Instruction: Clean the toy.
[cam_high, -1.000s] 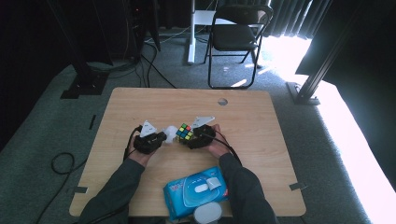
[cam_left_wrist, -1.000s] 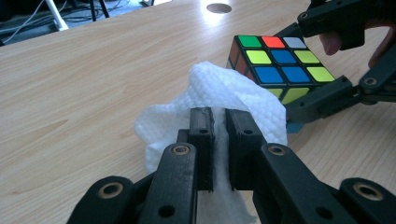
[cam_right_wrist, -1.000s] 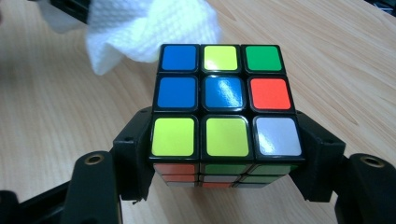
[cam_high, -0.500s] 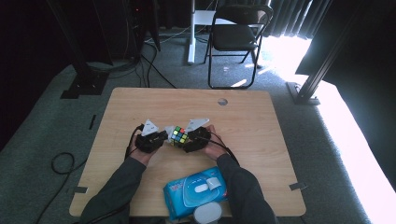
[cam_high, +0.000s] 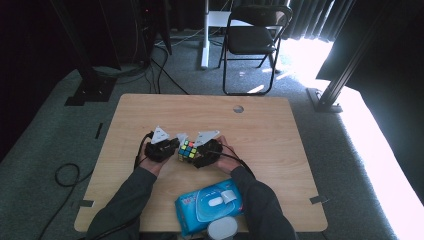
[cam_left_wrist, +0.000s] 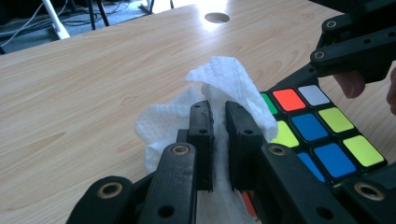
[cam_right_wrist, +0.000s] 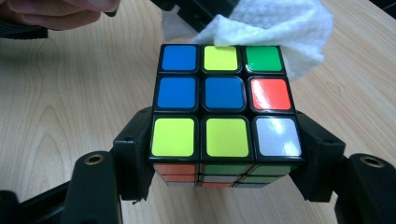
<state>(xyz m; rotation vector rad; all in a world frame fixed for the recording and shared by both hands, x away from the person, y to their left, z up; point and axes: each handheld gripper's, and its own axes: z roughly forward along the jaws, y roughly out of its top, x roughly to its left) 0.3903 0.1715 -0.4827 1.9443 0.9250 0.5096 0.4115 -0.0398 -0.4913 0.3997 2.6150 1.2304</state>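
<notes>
High view: wood counter (cam_high: 280, 130) w/ cable hole near far edge, grey carpet around, folding chair (cam_high: 252, 37) beyond, sun patch at right. Blue wipes pack (cam_high: 207, 206) sits at near edge. Puzzle cube (cam_high: 187, 149) is mid-counter, between both tools. Right gripper (cam_right_wrist: 224, 154) has jaws clamped on cube's sides, coloured face up. Left gripper (cam_left_wrist: 217, 140) has jaws pinched narrow on a white wipe (cam_left_wrist: 224, 81), touching cube's edge. To do it well, I judge: keep cube steady, drag wipe flat across the whole top face w/ light pressure, don't let the wad slip out.
</notes>
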